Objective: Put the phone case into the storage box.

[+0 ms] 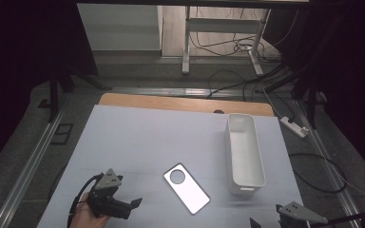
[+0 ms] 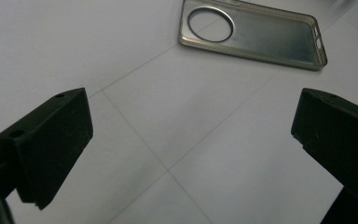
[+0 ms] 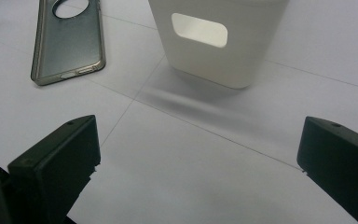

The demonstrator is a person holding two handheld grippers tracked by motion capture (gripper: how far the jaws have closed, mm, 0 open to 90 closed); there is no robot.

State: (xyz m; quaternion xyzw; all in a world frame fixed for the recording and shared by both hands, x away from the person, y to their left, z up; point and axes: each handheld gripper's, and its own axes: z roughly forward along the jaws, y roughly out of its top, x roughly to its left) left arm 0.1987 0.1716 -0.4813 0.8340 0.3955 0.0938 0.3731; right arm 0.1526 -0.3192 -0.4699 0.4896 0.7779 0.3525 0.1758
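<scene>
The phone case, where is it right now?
In the high view the clear phone case lies flat on the white table, near its front edge, between the left gripper and the white bin, touching neither.

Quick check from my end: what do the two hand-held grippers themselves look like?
Both are black. The left hand-held gripper carries a grey three-cornered plate and trails a black cable; the right hand-held gripper has the same plate. Each has two blocky black jaws with small holes.
</scene>
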